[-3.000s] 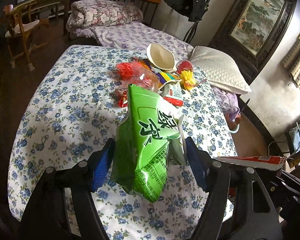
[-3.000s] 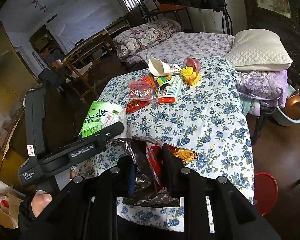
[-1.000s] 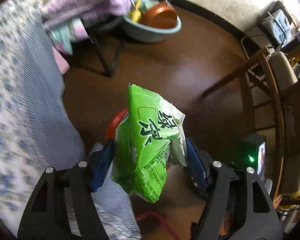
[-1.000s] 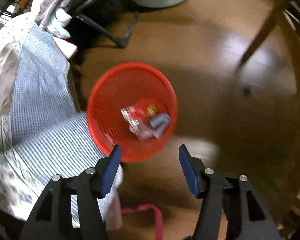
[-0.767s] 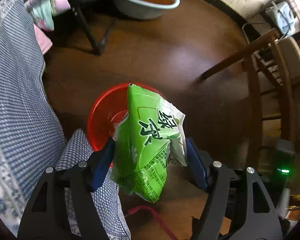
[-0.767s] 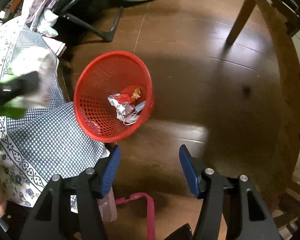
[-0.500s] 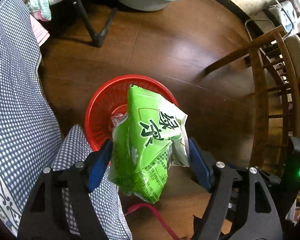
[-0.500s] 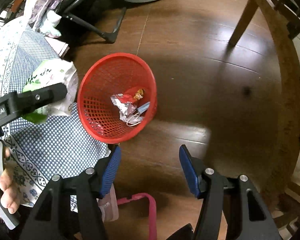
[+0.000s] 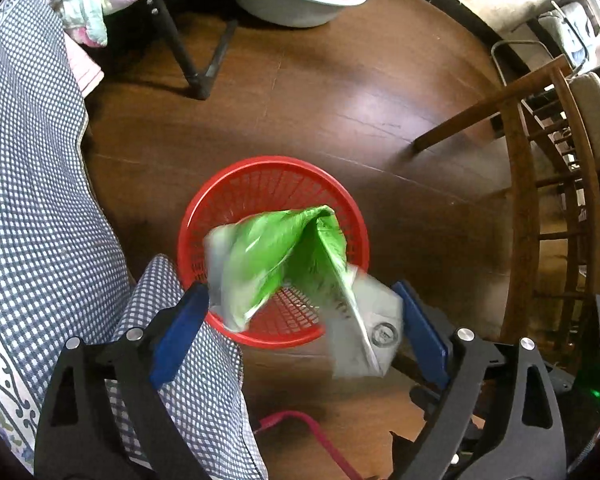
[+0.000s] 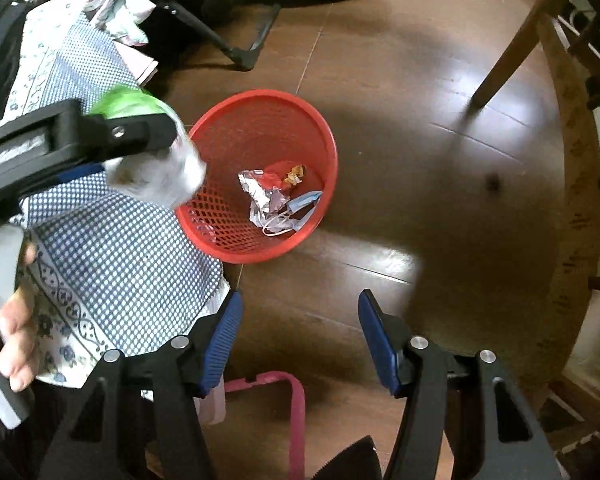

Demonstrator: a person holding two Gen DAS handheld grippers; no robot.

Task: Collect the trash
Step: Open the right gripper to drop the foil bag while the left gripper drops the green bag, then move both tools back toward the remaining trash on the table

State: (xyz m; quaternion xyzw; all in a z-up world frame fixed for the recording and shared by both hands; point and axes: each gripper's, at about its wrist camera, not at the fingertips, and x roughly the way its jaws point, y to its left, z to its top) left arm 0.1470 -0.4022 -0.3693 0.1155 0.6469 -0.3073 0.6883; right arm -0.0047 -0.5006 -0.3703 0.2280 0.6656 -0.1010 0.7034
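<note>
Released since half a second ago, the green snack bag [image 9: 276, 256] now hangs blurred and loose between the opening jaws of the left gripper [image 9: 300, 320], over the red mesh wastebasket [image 9: 228, 196] on the wooden floor [image 9: 340, 92] beside the checked cloth [image 9: 32, 200]. Right gripper [image 10: 300, 340]: jaws apart, empty. Crumpled foil wrapper [image 10: 260, 196] and face mask [image 10: 304, 202] lie inside.
</note>
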